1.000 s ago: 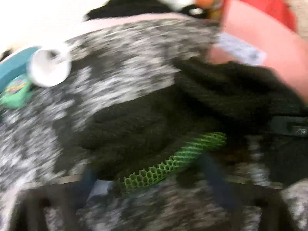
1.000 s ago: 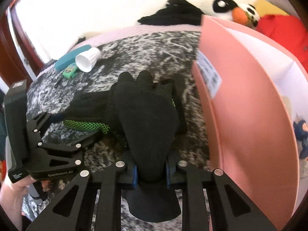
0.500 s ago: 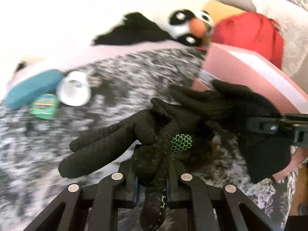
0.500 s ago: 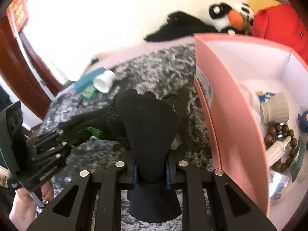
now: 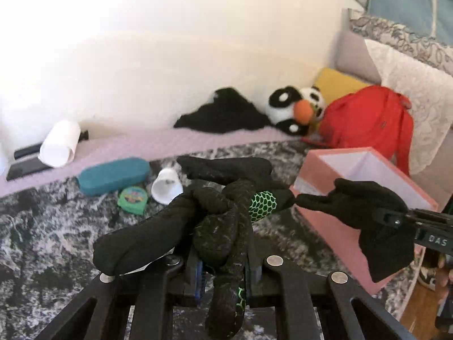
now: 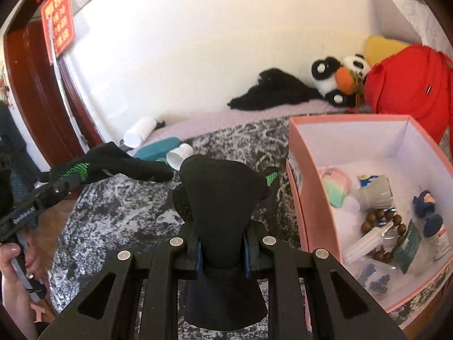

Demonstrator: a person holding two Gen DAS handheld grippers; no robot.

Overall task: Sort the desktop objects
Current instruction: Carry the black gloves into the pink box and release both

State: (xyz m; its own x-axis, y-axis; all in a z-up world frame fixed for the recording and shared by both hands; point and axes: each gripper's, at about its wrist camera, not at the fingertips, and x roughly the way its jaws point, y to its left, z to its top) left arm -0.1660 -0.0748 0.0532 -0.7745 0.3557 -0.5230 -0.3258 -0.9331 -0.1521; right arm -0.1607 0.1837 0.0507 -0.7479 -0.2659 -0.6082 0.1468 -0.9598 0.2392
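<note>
Having been lifted off the grey mottled blanket (image 6: 119, 212), one black knit glove with green mesh (image 5: 215, 226) is clamped in the left gripper (image 5: 223, 266), its mate (image 6: 220, 198) in the right gripper (image 6: 222, 255), beside the open pink cardboard box (image 6: 311, 198).

Only "DAS" reads, white on the right gripper (image 5: 396, 218) body.
</note>
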